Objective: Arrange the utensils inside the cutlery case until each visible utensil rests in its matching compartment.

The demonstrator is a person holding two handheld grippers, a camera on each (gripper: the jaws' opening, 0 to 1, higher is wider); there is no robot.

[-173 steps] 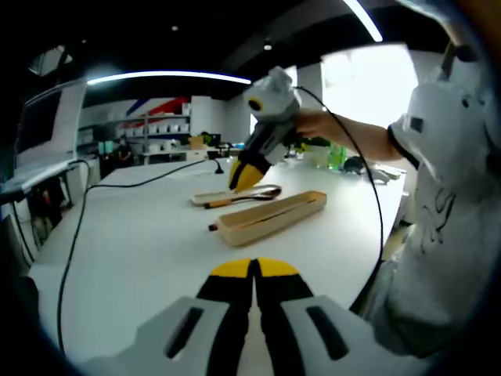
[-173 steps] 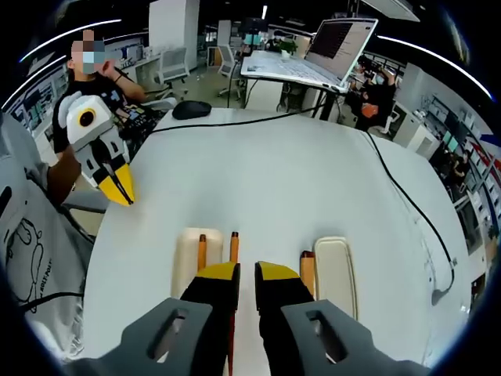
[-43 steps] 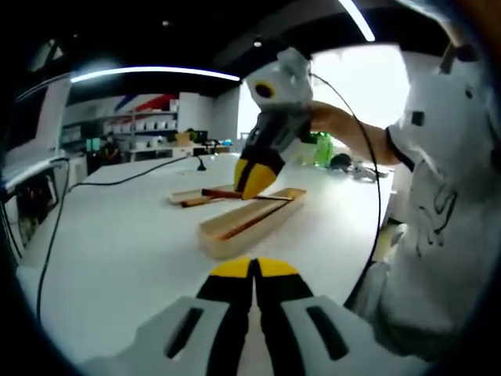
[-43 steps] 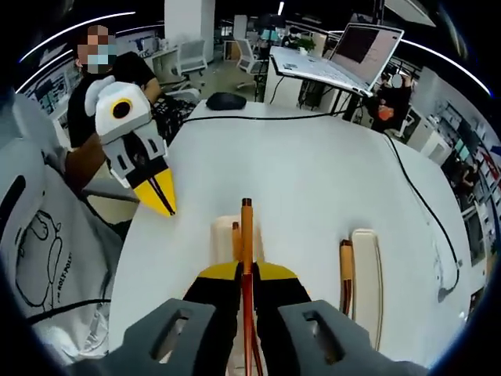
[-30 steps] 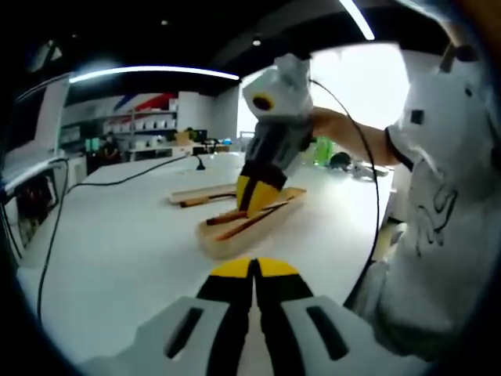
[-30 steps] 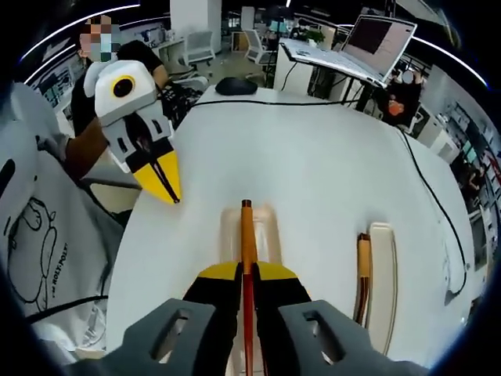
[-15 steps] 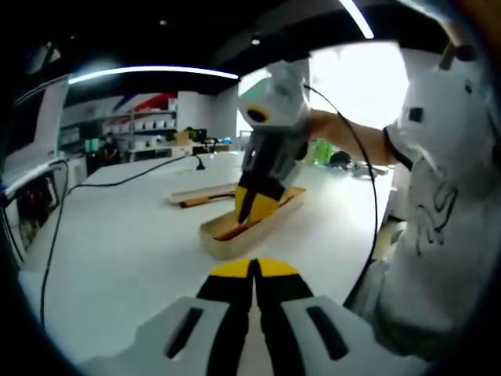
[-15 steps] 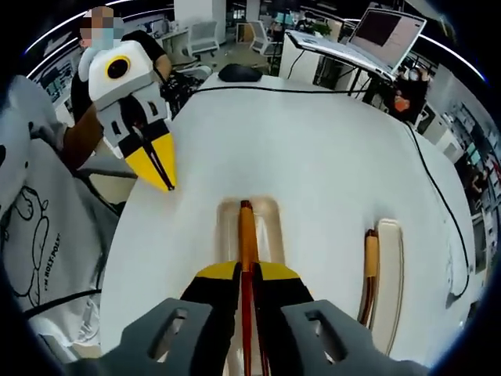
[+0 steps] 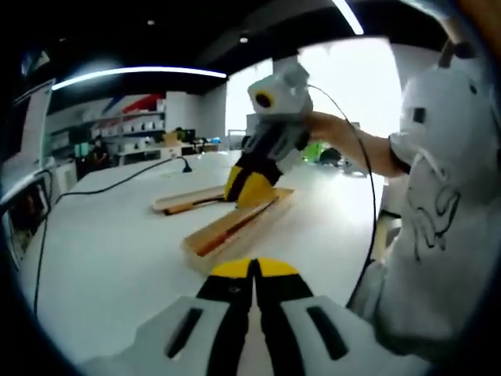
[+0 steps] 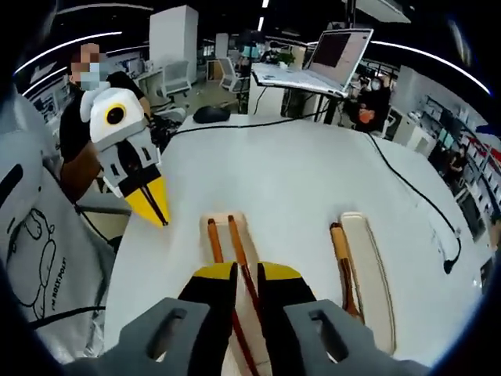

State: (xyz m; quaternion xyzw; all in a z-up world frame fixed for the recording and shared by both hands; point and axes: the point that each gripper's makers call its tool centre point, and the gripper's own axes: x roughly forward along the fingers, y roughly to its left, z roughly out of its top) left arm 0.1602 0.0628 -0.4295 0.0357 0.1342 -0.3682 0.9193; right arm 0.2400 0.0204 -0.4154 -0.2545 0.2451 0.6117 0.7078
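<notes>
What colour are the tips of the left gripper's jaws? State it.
Yellow, on black jaws. The left gripper shows it best in the right gripper view.

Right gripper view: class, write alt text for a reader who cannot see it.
The right gripper, jaws slightly apart, hovers over an open wooden case holding two chopsticks on a white table. A spoon lies by the lid; the left gripper hangs alongside.

2 opposed views, shared case (image 9: 235, 227)

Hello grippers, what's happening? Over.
Right gripper open over long wooden case, two wood-handled utensils inside. Left gripper shut, idle. Third utensil on case lid.
</notes>
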